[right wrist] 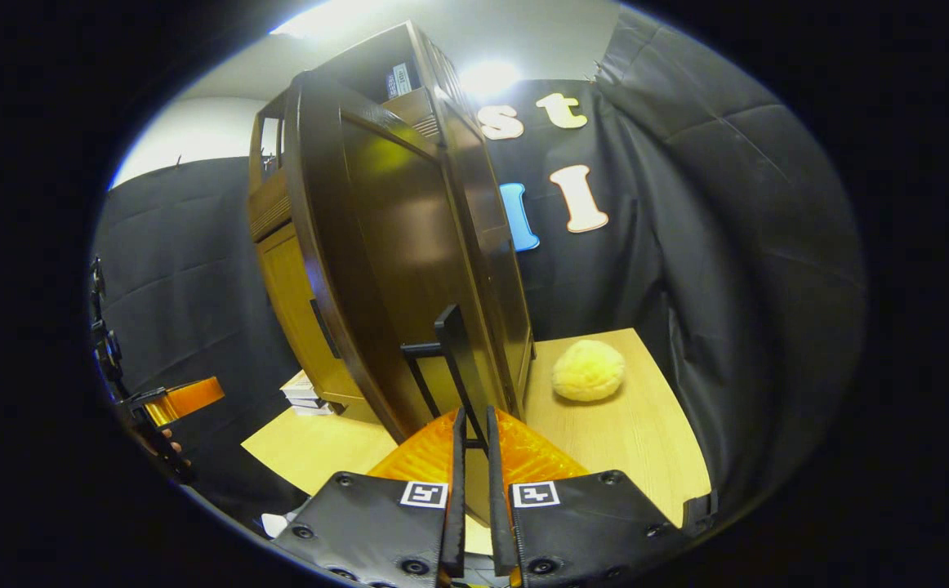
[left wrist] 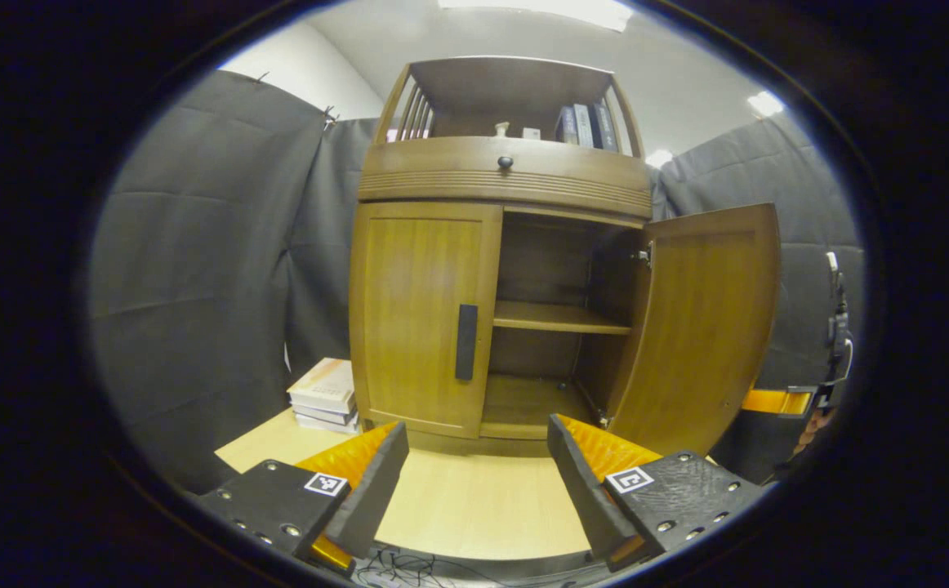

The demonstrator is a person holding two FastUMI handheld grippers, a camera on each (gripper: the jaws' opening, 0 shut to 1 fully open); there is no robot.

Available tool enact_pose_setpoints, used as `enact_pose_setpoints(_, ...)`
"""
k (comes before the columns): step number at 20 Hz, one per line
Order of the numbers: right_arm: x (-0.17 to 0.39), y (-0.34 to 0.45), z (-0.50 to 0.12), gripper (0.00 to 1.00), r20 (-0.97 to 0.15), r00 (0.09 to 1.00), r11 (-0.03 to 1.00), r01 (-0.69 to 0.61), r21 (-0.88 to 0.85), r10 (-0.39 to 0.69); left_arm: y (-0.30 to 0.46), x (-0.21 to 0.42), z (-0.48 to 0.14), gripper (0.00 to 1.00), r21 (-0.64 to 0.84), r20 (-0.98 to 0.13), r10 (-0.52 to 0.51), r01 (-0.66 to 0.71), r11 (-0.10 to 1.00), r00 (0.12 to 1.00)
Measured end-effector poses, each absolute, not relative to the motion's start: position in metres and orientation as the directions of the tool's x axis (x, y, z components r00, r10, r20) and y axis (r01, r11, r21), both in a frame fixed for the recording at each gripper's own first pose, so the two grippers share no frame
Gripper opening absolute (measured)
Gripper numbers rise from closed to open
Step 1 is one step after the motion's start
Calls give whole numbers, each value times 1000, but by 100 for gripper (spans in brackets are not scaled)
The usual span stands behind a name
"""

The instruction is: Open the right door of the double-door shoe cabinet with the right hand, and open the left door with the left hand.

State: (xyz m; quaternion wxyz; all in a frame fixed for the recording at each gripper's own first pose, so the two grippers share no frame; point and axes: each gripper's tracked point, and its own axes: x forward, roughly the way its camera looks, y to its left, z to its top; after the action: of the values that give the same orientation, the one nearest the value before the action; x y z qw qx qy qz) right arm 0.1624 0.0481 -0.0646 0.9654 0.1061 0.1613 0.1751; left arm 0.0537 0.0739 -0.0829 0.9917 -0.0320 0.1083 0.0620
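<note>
The wooden shoe cabinet (left wrist: 507, 175) stands on a pale table. Its left door (left wrist: 417, 310) is closed, with a dark vertical handle (left wrist: 465, 341) at its inner edge. The right door (left wrist: 703, 327) is swung wide open, showing an inner shelf (left wrist: 560, 317). My left gripper (left wrist: 474, 449) is open, low in front of the cabinet and apart from it. In the right gripper view, my right gripper (right wrist: 473, 425) is shut on the right door's dark handle (right wrist: 452, 351), at the outer face of that door (right wrist: 393, 245). The left gripper (right wrist: 164, 404) also shows at far left there.
A stack of books (left wrist: 326, 396) lies left of the cabinet on the table (left wrist: 474, 506). A yellow fluffy ball (right wrist: 587, 370) sits on the table beside the cabinet's right side. Books (left wrist: 585, 124) stand on the top shelf above a drawer knob (left wrist: 505, 162). Black cloth walls surround the booth.
</note>
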Motion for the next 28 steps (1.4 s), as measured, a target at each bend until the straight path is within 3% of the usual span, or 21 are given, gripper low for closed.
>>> enact_pose_setpoints(2, 160, 40, -66, 3, -284, 902, 934, -261, 243, 326, 84, 61, -72, 100, -23, -214, 112, -119, 993, 970)
enact_pose_setpoints(3, 158, 36, -64, 9, -288, 908, 941, -241, 236, 304, 87, 62, -71, 100, -7, -209, 106, -110, 994, 972)
enact_pose_setpoints(8, 146, 21, -57, 9, -294, 938, 972, -131, 197, 186, 109, 106, -64, 100, 38, -187, 74, -68, 997, 980)
enact_pose_setpoints(9, 146, 19, -55, 0, -284, 945, 976, -111, 187, 162, 112, 120, -60, 100, 40, -180, 61, -55, 998, 982)
enact_pose_setpoints(10, 146, 18, -53, 9, -276, 951, 980, -89, 180, 137, 115, 134, -59, 100, 36, -178, 52, -46, 998, 983)
enact_pose_setpoints(11, 144, 17, -50, 0, -271, 956, 982, -69, 175, 115, 119, 146, -56, 100, 28, -169, 45, -41, 999, 985)
enact_pose_setpoints(12, 143, 17, -48, 0, -261, 961, 983, -49, 175, 95, 123, 161, -53, 100, 19, -155, 40, -38, 999, 987)
enact_pose_setpoints(14, 141, 20, -42, 18, -242, 968, 983, -25, 183, 70, 129, 190, -50, 100, 5, -134, 29, -29, 1000, 991)
enact_pose_setpoints(15, 141, 22, -40, 22, -240, 969, 984, -12, 179, 55, 131, 203, -51, 100, 0, -137, 23, -23, 1000, 990)
enact_pose_setpoints(20, 132, 24, -44, 69, -248, 968, 987, 14, 157, 26, 140, 258, -71, 96, 21, -191, 39, -36, 999, 981)
enact_pose_setpoints(23, 129, 28, -43, 96, -252, 968, 988, 36, 153, 4, 138, 285, -87, 100, -44, -220, 14, -25, 999, 975)
enact_pose_setpoints(28, 126, 30, -45, 98, -261, 965, 991, 57, 121, -24, 141, 316, -109, 100, -73, -234, -10, -7, 997, 972)
